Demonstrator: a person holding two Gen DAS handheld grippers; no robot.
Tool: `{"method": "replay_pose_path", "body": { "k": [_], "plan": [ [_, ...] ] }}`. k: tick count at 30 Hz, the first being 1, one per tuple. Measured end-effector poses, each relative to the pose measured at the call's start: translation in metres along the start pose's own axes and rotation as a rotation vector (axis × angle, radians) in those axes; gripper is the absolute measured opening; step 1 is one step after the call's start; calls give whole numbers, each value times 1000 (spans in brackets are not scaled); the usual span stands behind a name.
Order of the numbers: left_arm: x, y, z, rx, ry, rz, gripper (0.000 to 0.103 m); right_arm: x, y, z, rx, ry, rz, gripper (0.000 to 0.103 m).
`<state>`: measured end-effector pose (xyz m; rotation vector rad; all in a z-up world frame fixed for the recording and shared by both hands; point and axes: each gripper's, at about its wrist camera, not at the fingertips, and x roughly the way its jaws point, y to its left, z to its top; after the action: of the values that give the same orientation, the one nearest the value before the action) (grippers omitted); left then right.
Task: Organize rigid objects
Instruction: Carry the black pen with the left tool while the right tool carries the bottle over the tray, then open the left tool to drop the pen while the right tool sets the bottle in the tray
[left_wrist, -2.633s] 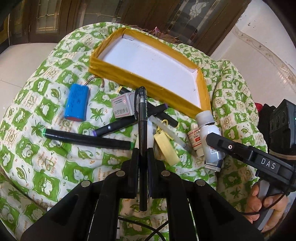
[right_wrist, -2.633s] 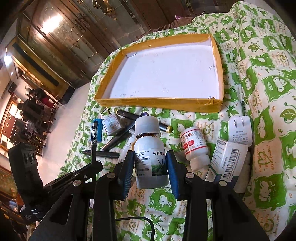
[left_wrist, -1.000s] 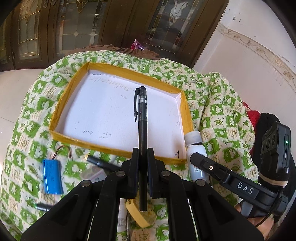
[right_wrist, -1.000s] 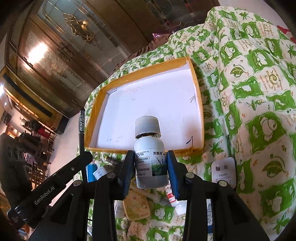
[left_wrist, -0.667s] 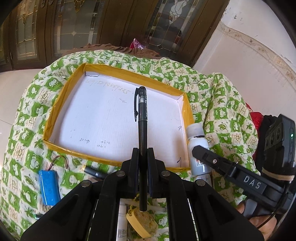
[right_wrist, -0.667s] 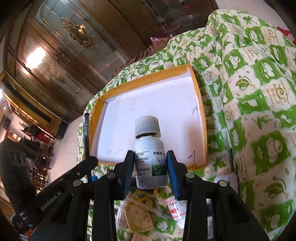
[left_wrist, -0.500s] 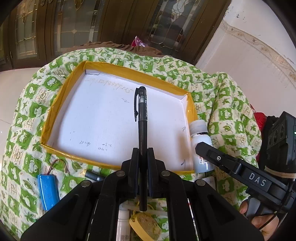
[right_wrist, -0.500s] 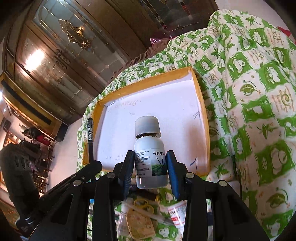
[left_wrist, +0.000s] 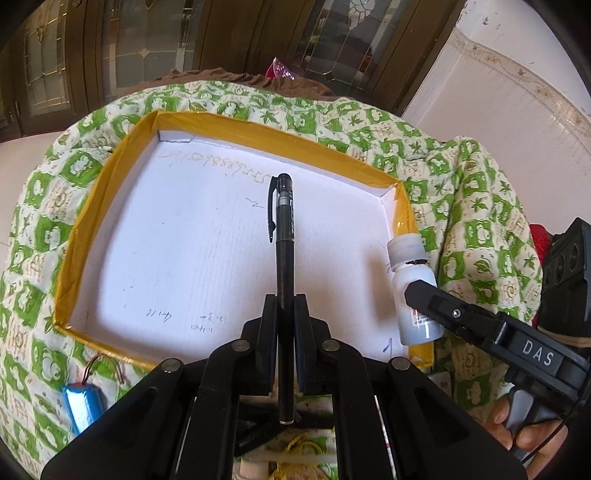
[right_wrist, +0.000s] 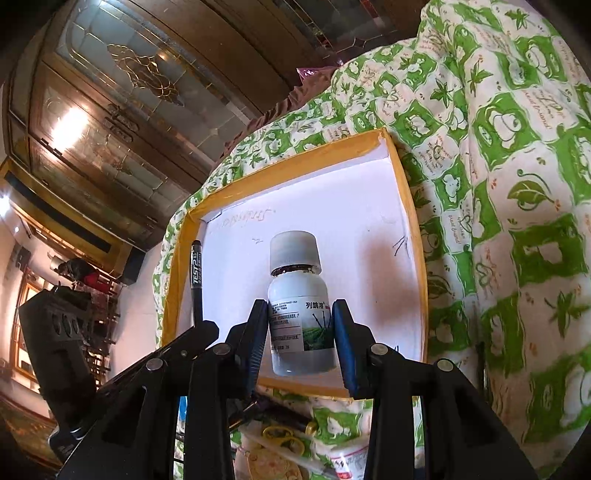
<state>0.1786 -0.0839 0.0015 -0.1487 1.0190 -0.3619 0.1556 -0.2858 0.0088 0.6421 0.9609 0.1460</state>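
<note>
Green-patterned cloth covering table, left claw gripping black pen over yellow-rimmed tray, right claw gripping white bottle nr tray's right edge.

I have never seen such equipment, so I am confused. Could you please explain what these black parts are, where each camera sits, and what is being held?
A person holds two hand-operated grippers; each carries a camera looking along its fingers. The left gripper is shut on a black pen. The right gripper is shut on a white plastic bottle. Both hang above a yellow-edged white tray, which sits on a green patterned cloth. A blue battery pack lies on the cloth, outside the tray.
</note>
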Motion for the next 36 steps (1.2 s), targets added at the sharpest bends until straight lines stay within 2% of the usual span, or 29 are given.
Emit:
{"method": "replay_pose_path", "body": {
  "k": [15,24,29,31,33,36],
  "plan": [
    [51,5,-2,-17,73,40,6,46,-4,-9,-64,66,-141,32],
    [47,8,-5,-27,69,46,6,53,0,-14,-132,49,-225,32],
    [39,14,-8,-58,59,33,7,52,-2,-15,-127,30,-236,32],
    [34,15,-8,-57,55,20,11,50,-3,-15,-125,28,-239,32],
    [27,16,-10,-70,51,1,30,48,-4,-16,-123,20,-239,32],
    [13,17,-13,-86,30,-13,35,42,-4,-20,-126,1,-237,32]
  ]
}}
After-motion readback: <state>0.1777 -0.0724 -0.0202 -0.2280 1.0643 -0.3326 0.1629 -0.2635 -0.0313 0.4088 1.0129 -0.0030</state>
